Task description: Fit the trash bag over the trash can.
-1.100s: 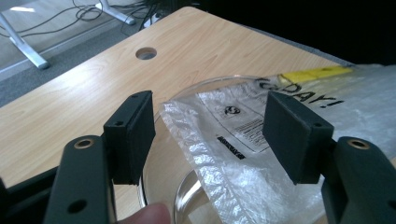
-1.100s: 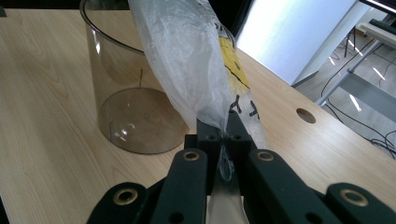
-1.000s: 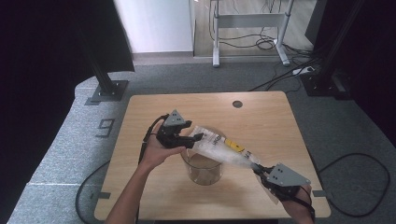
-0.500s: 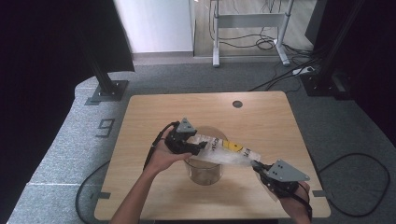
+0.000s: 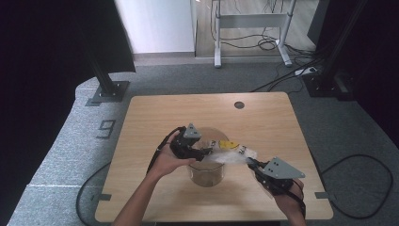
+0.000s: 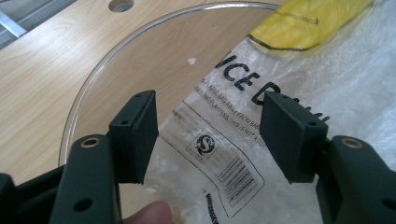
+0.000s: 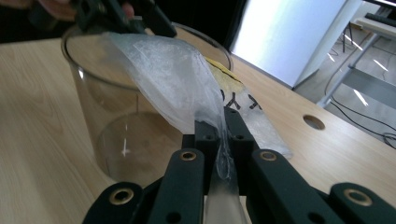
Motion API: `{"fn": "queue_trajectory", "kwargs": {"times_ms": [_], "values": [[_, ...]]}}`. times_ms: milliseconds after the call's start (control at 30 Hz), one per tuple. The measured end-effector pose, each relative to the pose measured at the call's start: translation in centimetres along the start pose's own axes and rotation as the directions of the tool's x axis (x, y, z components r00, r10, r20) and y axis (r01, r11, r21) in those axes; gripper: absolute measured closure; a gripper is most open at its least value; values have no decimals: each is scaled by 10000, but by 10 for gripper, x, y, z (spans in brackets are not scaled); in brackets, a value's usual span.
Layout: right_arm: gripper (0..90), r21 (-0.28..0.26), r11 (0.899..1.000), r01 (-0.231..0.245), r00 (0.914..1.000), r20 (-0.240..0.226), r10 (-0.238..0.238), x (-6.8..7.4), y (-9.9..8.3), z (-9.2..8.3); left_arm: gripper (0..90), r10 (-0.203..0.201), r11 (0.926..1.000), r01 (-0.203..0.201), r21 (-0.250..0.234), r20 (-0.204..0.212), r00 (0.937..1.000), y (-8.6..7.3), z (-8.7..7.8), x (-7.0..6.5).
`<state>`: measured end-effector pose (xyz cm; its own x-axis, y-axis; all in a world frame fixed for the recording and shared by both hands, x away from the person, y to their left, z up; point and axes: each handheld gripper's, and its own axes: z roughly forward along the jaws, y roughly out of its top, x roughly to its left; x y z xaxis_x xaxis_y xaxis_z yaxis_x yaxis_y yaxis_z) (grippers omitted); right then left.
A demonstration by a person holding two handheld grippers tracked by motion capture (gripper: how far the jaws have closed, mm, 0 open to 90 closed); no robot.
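A clear plastic bag (image 5: 230, 153) with black print and a yellow patch stretches over the mouth of a clear glass jar (image 5: 205, 174) on the wooden table. My right gripper (image 5: 254, 163) is shut on the bag's near edge, and the film (image 7: 173, 79) runs up from its jaws (image 7: 223, 119) over the jar (image 7: 107, 116). My left gripper (image 5: 203, 151) hovers over the jar's left rim. Its jaws (image 6: 212, 135) stand apart above the printed bag (image 6: 224, 154), with the pads off it. A fingertip (image 6: 149, 215) shows below them. The jar's rim (image 6: 93, 79) curves behind.
A round hole (image 5: 239, 104) sits in the tabletop near the far edge. Bare wood surrounds the jar. Beyond the table stand a white panel (image 5: 155, 23), a metal frame (image 5: 254, 21) and floor cables (image 5: 362, 165).
My left gripper has moved right and down, from beside the jar's left rim to over its mouth. The bag now lies lower across the jar. The right gripper has stayed put.
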<state>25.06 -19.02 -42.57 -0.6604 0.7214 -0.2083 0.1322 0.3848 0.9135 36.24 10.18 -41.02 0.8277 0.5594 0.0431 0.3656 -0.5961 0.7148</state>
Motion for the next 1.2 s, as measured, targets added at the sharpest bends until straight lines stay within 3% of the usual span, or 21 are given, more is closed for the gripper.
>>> {"fn": "queue_trajectory", "kwargs": {"times_ms": [133,233,333,500,667,733,1033,1200], "values": [[853,-276,9992,-274,9995,-168,269,-1,6,10,367,-58,10000,58,-49,-11,10000,-2,-1,1],[849,-122,9998,-174,9995,-274,171,1,8,18,361,-81,9998,79,-170,-101,9999,-5,-4,3],[850,82,10000,41,9997,-252,-39,4,9,21,355,-188,9981,176,-589,-199,9996,-6,-15,4],[851,146,9999,68,9992,-392,-62,2,11,24,344,-209,9903,177,-1375,-221,9995,-7,-42,4],[851,94,9998,149,9985,-521,-144,1,22,28,328,-252,9836,218,-1793,-166,9995,-10,-55,2],[851,79,9997,215,9982,-570,-210,1,27,29,328,-235,9774,230,-2103,1,9997,-15,-62,1],[851,199,9994,275,9954,-921,-256,0,45,41,282,558,9671,-509,-2492,125,9984,-23,-60,-18],[850,130,9991,404,9937,-1055,-388,3,55,45,381,779,9703,-788,-2288,-129,9969,-16,-50,-25]]}}
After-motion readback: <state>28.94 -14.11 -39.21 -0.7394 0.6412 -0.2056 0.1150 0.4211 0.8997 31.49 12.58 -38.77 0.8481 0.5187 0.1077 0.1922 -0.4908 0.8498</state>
